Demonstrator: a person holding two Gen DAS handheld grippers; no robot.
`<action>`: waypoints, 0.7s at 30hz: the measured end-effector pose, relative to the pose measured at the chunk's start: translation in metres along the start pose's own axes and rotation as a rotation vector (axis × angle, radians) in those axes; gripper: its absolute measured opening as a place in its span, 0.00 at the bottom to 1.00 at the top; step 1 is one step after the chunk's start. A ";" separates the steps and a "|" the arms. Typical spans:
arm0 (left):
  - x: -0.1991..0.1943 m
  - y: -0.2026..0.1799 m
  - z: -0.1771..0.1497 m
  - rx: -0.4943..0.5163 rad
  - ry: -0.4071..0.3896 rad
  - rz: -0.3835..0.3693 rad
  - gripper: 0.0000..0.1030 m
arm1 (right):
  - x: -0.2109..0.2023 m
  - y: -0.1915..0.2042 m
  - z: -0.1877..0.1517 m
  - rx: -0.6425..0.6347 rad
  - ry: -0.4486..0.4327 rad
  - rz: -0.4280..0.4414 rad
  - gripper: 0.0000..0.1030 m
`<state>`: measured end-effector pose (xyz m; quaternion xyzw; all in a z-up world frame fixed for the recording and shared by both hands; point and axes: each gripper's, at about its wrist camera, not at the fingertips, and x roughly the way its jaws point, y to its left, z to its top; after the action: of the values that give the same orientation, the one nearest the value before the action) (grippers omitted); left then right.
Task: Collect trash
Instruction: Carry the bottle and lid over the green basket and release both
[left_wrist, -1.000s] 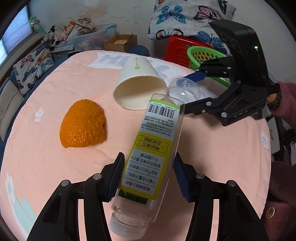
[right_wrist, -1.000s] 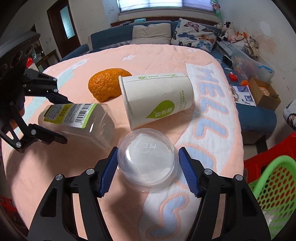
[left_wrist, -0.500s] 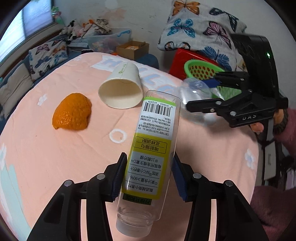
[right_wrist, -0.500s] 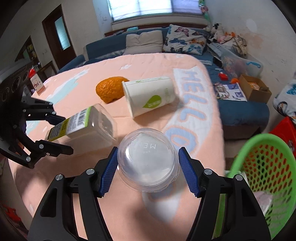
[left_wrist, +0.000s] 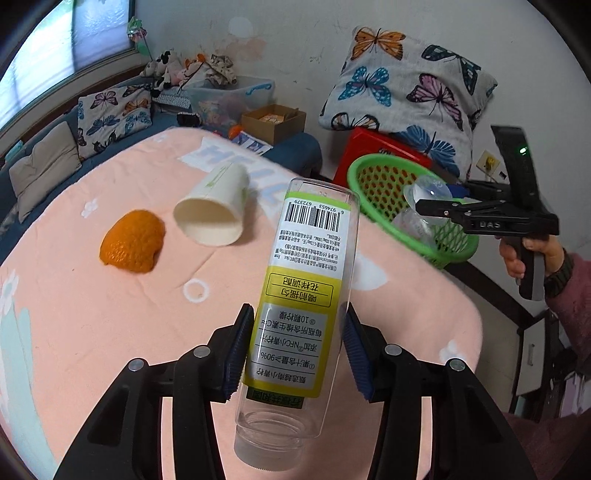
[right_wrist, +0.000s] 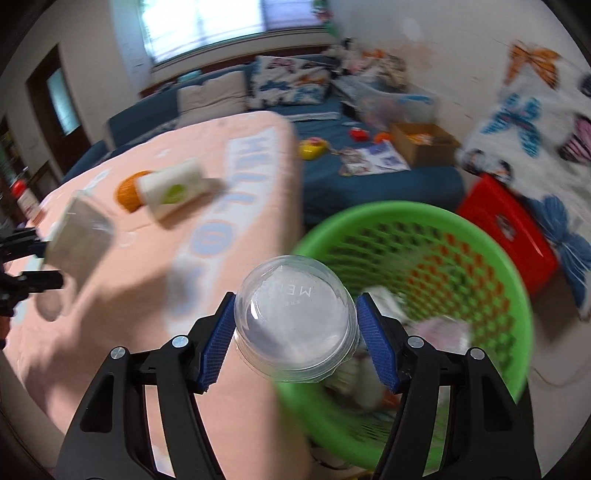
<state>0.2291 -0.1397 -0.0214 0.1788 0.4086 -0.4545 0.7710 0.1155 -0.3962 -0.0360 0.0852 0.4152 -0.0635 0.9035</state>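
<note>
The left gripper (left_wrist: 295, 354) is clamped on a clear plastic bottle (left_wrist: 301, 310), its blue pads pressing the labelled body from 9 and 3 o'clock. The bottle's long axis runs away from the claw, from its open neck at 6 o'clock, nearest the camera, to its flat base at 12 o'clock, leaning slightly toward 1 o'clock. The bottle is held in the air above the pink table (left_wrist: 92, 314), not touching it.

The right gripper (right_wrist: 295, 332) is clamped on a clear plastic cup (right_wrist: 295, 325), pads at its 9 and 3 o'clock sides. The cup's flat bottom faces the camera's forward view and its axis lies along the fingers; the rim end sits toward the claw. It hangs over the near edge of the green basket (right_wrist: 480, 258), which fills the 3 to 5 o'clock part of the right wrist view; that view is motion-blurred. In the left wrist view the right gripper (left_wrist: 436, 206) and cup (left_wrist: 424, 192) appear at 3 o'clock, over the basket (left_wrist: 373, 184).

On the table, at 10 o'clock of the bottle, lie an orange peel (left_wrist: 133, 242) and a paper cup (left_wrist: 214, 214) on its side, mouth toward the camera, just beside each other.
</note>
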 end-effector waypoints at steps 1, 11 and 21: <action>-0.001 -0.003 0.001 -0.001 -0.005 0.001 0.45 | -0.002 -0.012 -0.004 0.022 0.006 -0.018 0.64; 0.001 -0.046 0.026 0.005 -0.032 -0.024 0.45 | -0.009 -0.090 -0.026 0.151 0.028 -0.125 0.65; 0.016 -0.088 0.064 0.030 -0.062 -0.063 0.45 | -0.023 -0.116 -0.039 0.208 -0.006 -0.115 0.72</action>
<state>0.1890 -0.2359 0.0135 0.1632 0.3833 -0.4900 0.7657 0.0500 -0.5007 -0.0555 0.1543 0.4079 -0.1580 0.8859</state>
